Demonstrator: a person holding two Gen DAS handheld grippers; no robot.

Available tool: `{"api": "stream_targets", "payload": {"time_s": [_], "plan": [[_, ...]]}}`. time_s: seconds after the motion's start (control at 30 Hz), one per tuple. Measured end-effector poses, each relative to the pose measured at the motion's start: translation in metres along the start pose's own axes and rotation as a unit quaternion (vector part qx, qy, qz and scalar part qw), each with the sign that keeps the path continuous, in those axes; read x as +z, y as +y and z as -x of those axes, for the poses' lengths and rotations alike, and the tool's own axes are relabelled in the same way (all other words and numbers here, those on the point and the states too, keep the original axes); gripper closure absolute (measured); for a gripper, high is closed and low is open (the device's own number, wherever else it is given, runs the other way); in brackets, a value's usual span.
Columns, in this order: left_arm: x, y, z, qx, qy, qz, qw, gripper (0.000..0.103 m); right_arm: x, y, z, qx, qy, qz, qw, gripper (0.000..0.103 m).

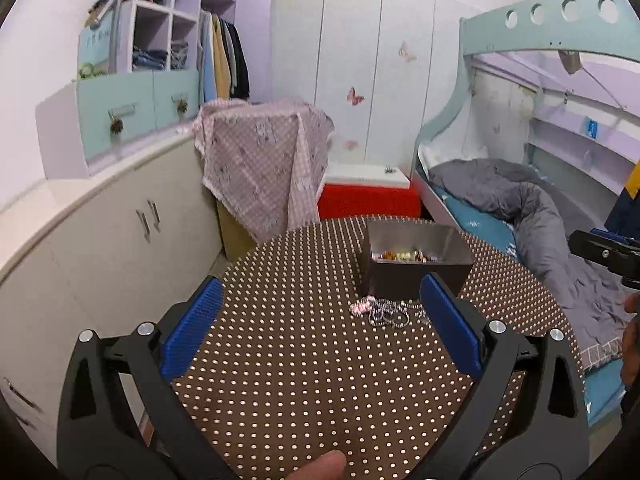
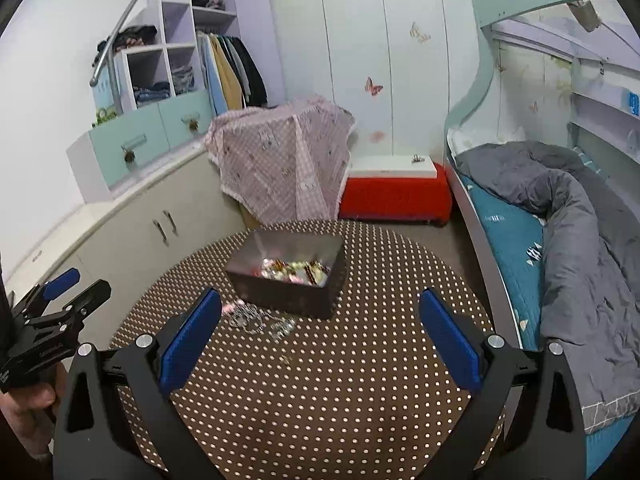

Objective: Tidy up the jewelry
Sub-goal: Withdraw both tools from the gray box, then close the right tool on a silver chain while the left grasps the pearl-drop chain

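Since both pairs of blue fingers stand spread wide with nothing between them, neither has taken anything up yet. Just past the left gripper lies a small heap of chains on the dotted surface, touching or nearly touching the dark box, likely waiting to join the trinkets inside. The right gripper hovers level, aimed at the box, beside the bed.

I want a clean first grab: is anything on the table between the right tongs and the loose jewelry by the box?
Nothing visible: only bare dotted tablecloth lies between the open right tongs and the loose jewelry in front of the box.
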State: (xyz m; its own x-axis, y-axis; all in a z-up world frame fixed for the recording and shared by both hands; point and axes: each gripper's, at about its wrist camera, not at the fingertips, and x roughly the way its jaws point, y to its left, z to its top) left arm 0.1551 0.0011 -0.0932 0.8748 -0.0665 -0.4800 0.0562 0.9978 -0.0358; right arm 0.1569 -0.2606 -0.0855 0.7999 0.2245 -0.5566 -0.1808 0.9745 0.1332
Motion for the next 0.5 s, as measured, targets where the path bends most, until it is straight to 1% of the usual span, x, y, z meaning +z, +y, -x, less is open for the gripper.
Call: {"api": "stream_targets", "payload": {"time_s": [0.13,0.2,0.3,0.4,0.5], "plan": [[-0.008,0.004,-0.029,-0.011,0.023,-0.019,0.9995,0.006,-0.013,0.000,-0.014,-0.014,0.019,-0.011,1.000,0.008],[-0.011,0.007,-0.045,-0.021,0.041,-0.029,0.9985,0.006,-0.022,0.003,-0.020,-0.021,0.026,-0.013,0.999,0.008],[-0.017,0.009,-0.065,-0.040,0.067,-0.047,0.9958,0.007,-0.035,0.008,-0.037,-0.029,0.047,-0.017,0.998,0.008],[-0.018,0.002,-0.071,-0.058,0.068,-0.067,0.9938,0.007,-0.044,0.011,-0.057,-0.029,0.069,-0.020,0.997,0.008],[-0.018,-0.011,-0.075,-0.068,0.064,-0.077,0.9926,0.007,-0.053,0.012,-0.077,-0.027,0.093,-0.015,0.995,0.009]]}}
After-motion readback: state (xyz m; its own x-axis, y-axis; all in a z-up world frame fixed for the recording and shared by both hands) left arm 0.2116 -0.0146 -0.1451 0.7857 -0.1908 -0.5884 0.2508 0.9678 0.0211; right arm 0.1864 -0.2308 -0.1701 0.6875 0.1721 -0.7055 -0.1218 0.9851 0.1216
